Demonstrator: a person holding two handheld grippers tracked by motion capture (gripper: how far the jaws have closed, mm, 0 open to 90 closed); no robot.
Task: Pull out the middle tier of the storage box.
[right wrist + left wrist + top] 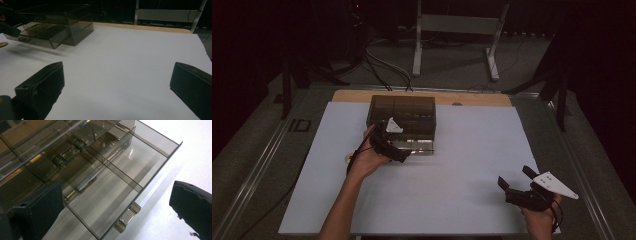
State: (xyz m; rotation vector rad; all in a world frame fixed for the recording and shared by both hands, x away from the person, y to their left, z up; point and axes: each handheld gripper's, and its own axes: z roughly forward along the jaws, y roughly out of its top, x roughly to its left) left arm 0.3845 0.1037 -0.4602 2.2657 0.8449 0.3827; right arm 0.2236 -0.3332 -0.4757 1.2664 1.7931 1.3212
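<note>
Dark floor, cables and a white frame lie behind the bench (472,150), whose white sheet covers all but a wooden strip at the far edge. From the high view, a smoked clear drawer box (402,117) sits at the far left of the sheet with its drawer (414,145) pulled out toward the person. The left claw (404,155) is at the drawer's front, and the right claw (514,187) hovers well apart near the right front corner.

Along the left claw view, the jaws stand wide and released, gripping nothing; the drawer (110,190) lies between and beyond them, split by thin dividers, with a small clear handle (126,218) on its front wall. No contents can be made out.

From the right claw view, both jaws are spread over bare sheet, holding nothing, and the box (57,22) with its open drawer (37,33) shows far off at upper left.

Judging by the thin, glossy plastic, the box should be light, stiff and slippery, and brittle if squeezed hard. The handle looks the best place to pinch: small, protruding and centred, so a pull or push stays straight. Since so light a box may slide on the sheet, steadying its body with the other claw would help.
</note>
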